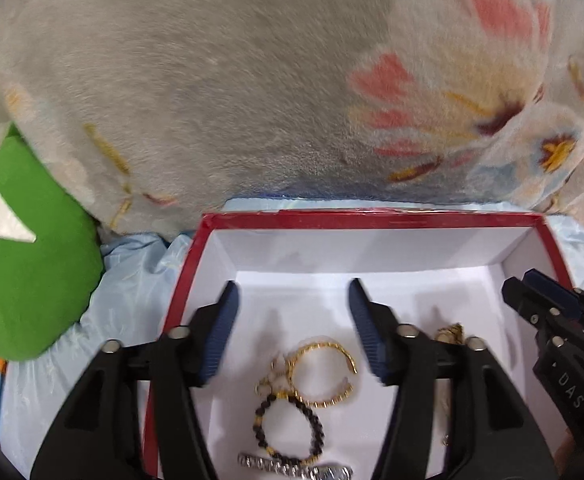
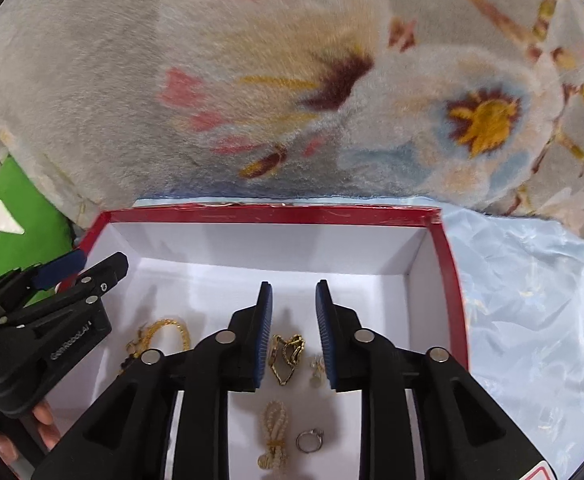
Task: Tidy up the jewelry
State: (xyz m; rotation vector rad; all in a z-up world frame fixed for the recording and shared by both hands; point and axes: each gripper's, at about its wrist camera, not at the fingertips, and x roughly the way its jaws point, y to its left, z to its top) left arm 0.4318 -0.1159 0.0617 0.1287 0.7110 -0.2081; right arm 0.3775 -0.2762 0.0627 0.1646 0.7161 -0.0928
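Left wrist view: left claw [image 1: 294, 330] spread wide over the red-rimmed box [image 1: 372, 218], nothing between the pads. Gold bangle [image 1: 324, 374], dark bead bracelet [image 1: 290, 426] and silver bracelet [image 1: 292, 470] lying on the box floor below. Looks like a release just finished, or a next piece being chosen. Right claw [image 1: 532, 296] close by at the right wall.

Right wrist view: right claw [image 2: 294, 332] parted narrowly, empty, above a gold chain [image 2: 286, 356]; pearl piece [image 2: 274, 432] and ring [image 2: 309, 439] nearer. Far half of the box bare, good room; walls close either side, blanket [image 2: 132, 80] beyond.
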